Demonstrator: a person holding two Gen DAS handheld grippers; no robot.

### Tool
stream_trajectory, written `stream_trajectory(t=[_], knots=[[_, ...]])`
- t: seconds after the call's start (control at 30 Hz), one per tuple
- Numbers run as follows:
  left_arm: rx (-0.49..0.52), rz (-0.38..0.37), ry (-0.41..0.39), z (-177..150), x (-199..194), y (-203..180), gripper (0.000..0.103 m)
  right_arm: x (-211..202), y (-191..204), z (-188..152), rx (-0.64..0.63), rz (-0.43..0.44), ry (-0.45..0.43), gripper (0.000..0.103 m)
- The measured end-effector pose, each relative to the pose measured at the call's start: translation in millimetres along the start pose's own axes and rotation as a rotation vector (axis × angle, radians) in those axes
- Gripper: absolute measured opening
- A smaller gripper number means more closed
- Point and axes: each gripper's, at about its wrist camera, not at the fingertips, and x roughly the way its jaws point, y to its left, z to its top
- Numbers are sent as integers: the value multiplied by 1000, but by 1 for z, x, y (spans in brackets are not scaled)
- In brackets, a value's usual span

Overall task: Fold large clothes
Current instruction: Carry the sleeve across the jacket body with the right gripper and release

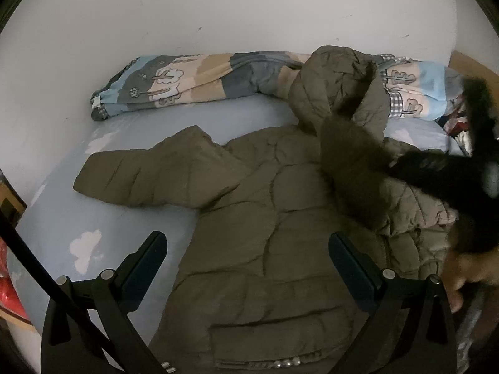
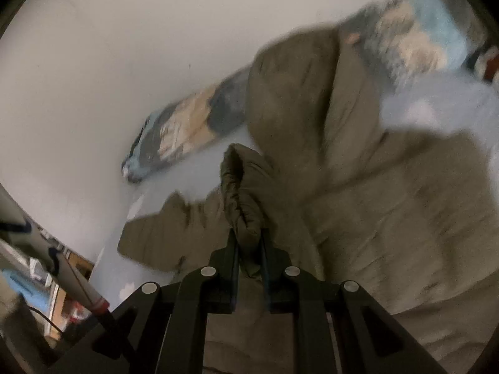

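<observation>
An olive puffer jacket [image 1: 265,218] lies spread on a light blue bed sheet [image 1: 78,218], hood toward the wall and one sleeve [image 1: 149,174] stretched left. My left gripper [image 1: 248,249] is open and empty, hovering over the jacket's lower body. My right gripper [image 2: 249,243] is shut on the cuff of the other sleeve [image 2: 246,193] and holds it raised above the jacket [image 2: 389,202]. In the left wrist view the right gripper [image 1: 368,168] shows as a dark blur with the sleeve lifted over the jacket's right side.
A rolled patterned quilt [image 1: 199,81] lies along the white wall [image 1: 218,9] behind the jacket. A pillow with cloud print [image 1: 418,134] sits at the right. Clutter and a red object [image 1: 9,296] stand off the bed's left edge.
</observation>
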Motion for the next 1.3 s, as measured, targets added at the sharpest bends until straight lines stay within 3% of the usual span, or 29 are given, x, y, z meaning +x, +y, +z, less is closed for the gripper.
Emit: stream_trajectory(t=[0.13, 0.23, 0.27, 0.3, 0.37, 0.5, 0.57, 0.7, 0.83, 0.9, 0.97, 1.07, 1.13, 1.17, 1.2, 1.23, 1.3], knots=[[2, 7, 3, 0, 2, -1, 103, 32, -4, -11, 15, 25, 45, 15], [-5, 8, 15, 1, 7, -2, 103, 51, -3, -17, 52, 95, 115, 31], [-13, 6, 19, 3, 9, -2, 103, 52, 0, -20, 59, 120, 134, 41], [-21, 4, 21, 3, 10, -1, 103, 50, 3, -21, 63, 141, 146, 52], [-32, -4, 23, 5, 12, -2, 103, 41, 9, -18, 54, 169, 139, 63], [-14, 8, 21, 6, 18, -10, 103, -2, 16, 0, -8, 173, 59, 67], [-10, 13, 29, 7, 25, -15, 103, -31, 4, 12, 11, 132, -21, 68], [-2, 25, 57, 10, 42, -24, 103, -77, -49, 31, 68, -77, -151, 81], [2, 32, 74, 16, 58, -32, 103, -100, -132, 35, 262, -300, -148, 81], [-3, 28, 79, 19, 66, -34, 103, -106, -174, 30, 405, -364, -81, 81], [-7, 23, 84, 22, 73, -38, 103, -106, -195, 28, 408, -390, -38, 79], [10, 42, 90, 23, 83, -43, 103, -109, -199, 29, 339, -484, -70, 78], [20, 55, 96, 21, 89, -44, 103, -101, -196, 29, 291, -489, -45, 68], [27, 63, 105, 21, 94, -44, 103, -94, -195, 32, 270, -496, -32, 49], [32, 68, 120, 20, 100, -44, 103, -82, -188, 33, 219, -525, 1, 24], [34, 69, 137, 19, 106, -43, 103, -72, -182, 32, 190, -535, 27, 18], [39, 79, 174, 16, 117, -43, 103, -49, -174, 25, 145, -555, 83, 17]])
